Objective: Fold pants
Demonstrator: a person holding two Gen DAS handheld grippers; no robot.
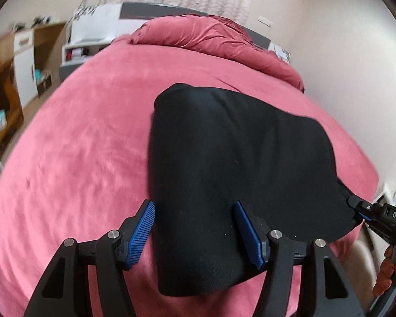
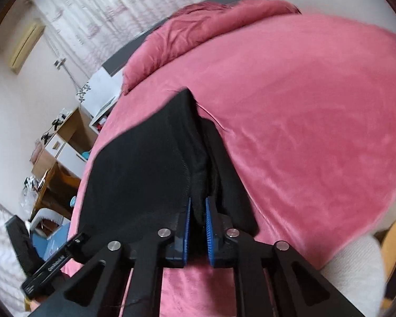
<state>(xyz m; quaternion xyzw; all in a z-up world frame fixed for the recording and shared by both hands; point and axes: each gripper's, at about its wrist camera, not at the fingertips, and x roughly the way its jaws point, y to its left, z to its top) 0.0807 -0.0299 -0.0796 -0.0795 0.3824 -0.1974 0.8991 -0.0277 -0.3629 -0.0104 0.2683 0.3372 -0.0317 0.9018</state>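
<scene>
The black pants (image 1: 237, 153) lie partly folded on the pink bed (image 1: 79, 145). My left gripper (image 1: 194, 211) is open above their near left edge, its blue pads (image 1: 142, 229) apart with cloth between and under them. My right gripper (image 2: 198, 208) is shut on the pants' right edge (image 2: 198, 174), pinching a bunched fold of black cloth (image 2: 145, 169). In the left wrist view the right gripper (image 1: 355, 206) shows at the far right, gripping the cloth's corner. The left gripper's body (image 2: 52, 261) shows at the lower left of the right wrist view.
A pink duvet and pillow (image 1: 211, 37) are heaped at the head of the bed. Wooden shelves and white cabinets (image 1: 21, 60) stand left of the bed. A curtain (image 2: 113, 8) hangs on the far wall. A white object (image 2: 356, 264) sits by the bed's near corner.
</scene>
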